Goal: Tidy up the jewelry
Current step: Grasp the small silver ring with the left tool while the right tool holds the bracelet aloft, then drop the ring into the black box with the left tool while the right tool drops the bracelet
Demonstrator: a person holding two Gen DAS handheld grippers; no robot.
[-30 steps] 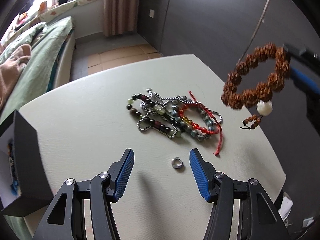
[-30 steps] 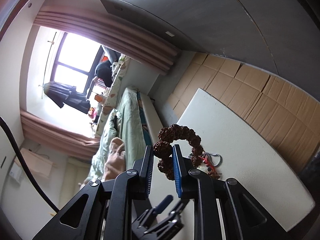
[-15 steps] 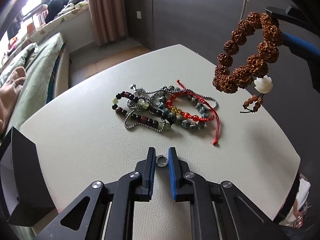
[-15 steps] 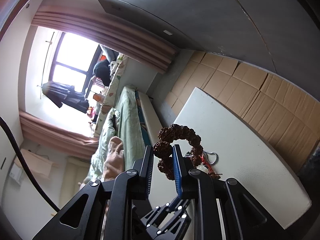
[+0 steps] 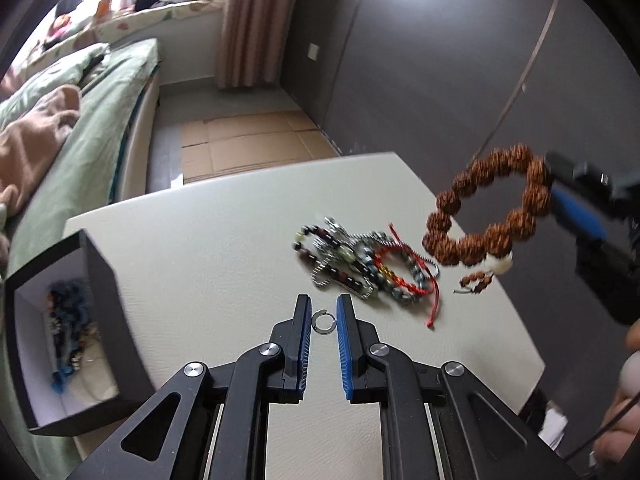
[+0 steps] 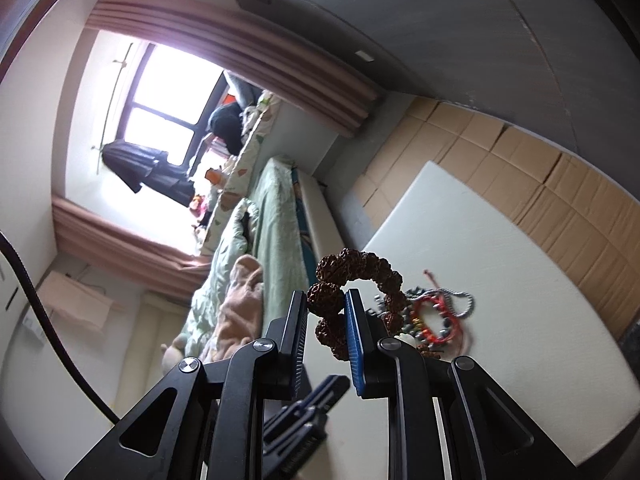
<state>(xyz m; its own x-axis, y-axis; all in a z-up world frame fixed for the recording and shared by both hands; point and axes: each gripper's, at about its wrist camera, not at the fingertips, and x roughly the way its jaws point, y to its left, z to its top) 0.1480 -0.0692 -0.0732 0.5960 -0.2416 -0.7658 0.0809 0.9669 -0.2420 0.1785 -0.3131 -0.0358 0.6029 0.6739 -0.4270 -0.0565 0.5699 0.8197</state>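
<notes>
My left gripper (image 5: 323, 315) is shut on a small silver ring (image 5: 322, 322) and holds it above the white table (image 5: 208, 240). My right gripper (image 6: 326, 304) is shut on a brown bead bracelet (image 6: 356, 266) with a white bead; it hangs in the air at the right of the left wrist view (image 5: 480, 216). A tangled pile of bracelets and chains (image 5: 364, 264) lies on the table ahead of the left gripper; the pile also shows in the right wrist view (image 6: 436, 312).
An open black box (image 5: 68, 332) with a white inside holds several pieces of jewelry at the table's left edge. A bed (image 5: 80, 120) lies beyond the table on the left. A dark wall (image 5: 440, 60) stands behind.
My left gripper shut on the ring and lifted it, swinging left so the box came into view. The right gripper still holds the brown bracelet aloft.
</notes>
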